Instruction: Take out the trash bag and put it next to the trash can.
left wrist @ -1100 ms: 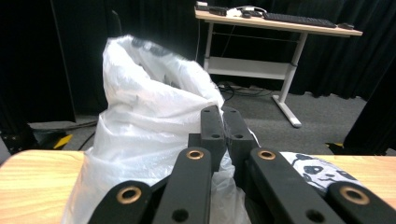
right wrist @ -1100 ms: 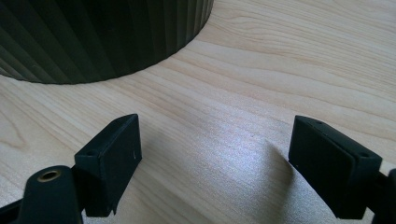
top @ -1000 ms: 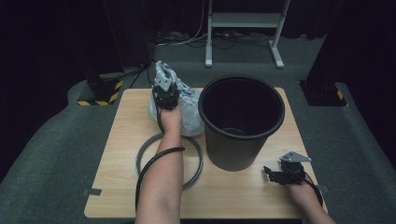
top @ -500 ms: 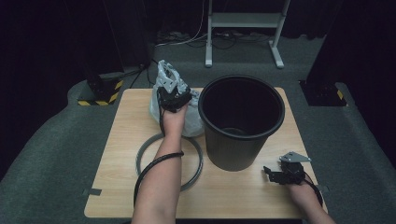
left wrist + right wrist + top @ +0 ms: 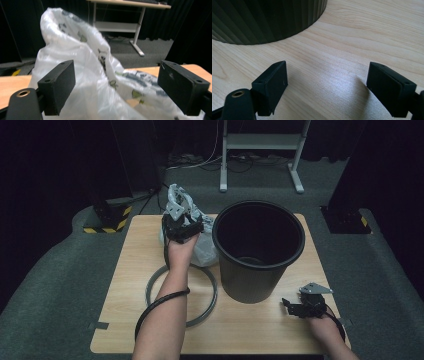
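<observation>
A crumpled translucent plastic bag (image 5: 206, 251) with printed marks stands at the back left of the wooden table (image 5: 131, 270), beside a tall black bin (image 5: 258, 251). My left gripper (image 5: 181, 224) hovers over the bag. Its jaws have just been opening and now stand wide. In the left gripper view the bag (image 5: 90, 75) bulges up between the left gripper (image 5: 120, 82) pads without being pinched. My right gripper (image 5: 288, 305) rests low at the front right, open and holding nothing, aimed at the bin's foot (image 5: 262, 20). In the right gripper view, bare wood lies under the right gripper (image 5: 329, 82).
A grey metal ring (image 5: 154, 286) lies flat on the table under my left forearm, left of the bin. Grey carpet surrounds the table, with a white desk frame (image 5: 260, 142) behind and a yellow-black striped block (image 5: 106, 224) at the back left.
My left gripper's jaws went from shut on the bag to wide open, and the hand shifted slightly. The bag stays standing. The right hand has not moved.
</observation>
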A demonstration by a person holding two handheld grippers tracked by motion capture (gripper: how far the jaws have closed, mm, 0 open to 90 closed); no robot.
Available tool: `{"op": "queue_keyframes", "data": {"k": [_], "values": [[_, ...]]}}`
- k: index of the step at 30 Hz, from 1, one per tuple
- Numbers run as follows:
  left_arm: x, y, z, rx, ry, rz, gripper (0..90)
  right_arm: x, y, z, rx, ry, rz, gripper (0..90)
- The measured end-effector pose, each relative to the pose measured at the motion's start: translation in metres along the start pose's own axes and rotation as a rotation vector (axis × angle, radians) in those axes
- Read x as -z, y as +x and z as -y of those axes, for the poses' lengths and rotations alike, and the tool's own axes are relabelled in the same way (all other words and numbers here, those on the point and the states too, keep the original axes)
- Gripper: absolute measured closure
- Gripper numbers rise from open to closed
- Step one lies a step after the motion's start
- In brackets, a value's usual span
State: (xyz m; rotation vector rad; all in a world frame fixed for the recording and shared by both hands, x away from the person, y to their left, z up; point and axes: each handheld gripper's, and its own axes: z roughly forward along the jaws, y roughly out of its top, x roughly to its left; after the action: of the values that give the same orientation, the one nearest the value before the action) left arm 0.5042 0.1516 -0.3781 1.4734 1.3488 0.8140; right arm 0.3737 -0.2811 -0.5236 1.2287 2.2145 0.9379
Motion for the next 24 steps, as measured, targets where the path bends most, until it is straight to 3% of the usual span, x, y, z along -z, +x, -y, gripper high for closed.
{"op": "queue_keyframes", "data": {"k": [12,17,24], "values": [[0.022,0.004,0.022,-0.005,0.036,0.062,15.2,-0.001,-0.001,-0.001,-0.012,0.004,-0.013,16.6],[0.033,0.001,0.027,0.009,0.003,0.093,15.0,-0.001,-0.001,-0.001,-0.01,0.005,-0.014,16.5],[0.048,-0.001,0.024,-0.016,-0.027,0.111,14.9,-0.001,-0.001,-0.001,-0.01,0.006,-0.014,16.4]]}}
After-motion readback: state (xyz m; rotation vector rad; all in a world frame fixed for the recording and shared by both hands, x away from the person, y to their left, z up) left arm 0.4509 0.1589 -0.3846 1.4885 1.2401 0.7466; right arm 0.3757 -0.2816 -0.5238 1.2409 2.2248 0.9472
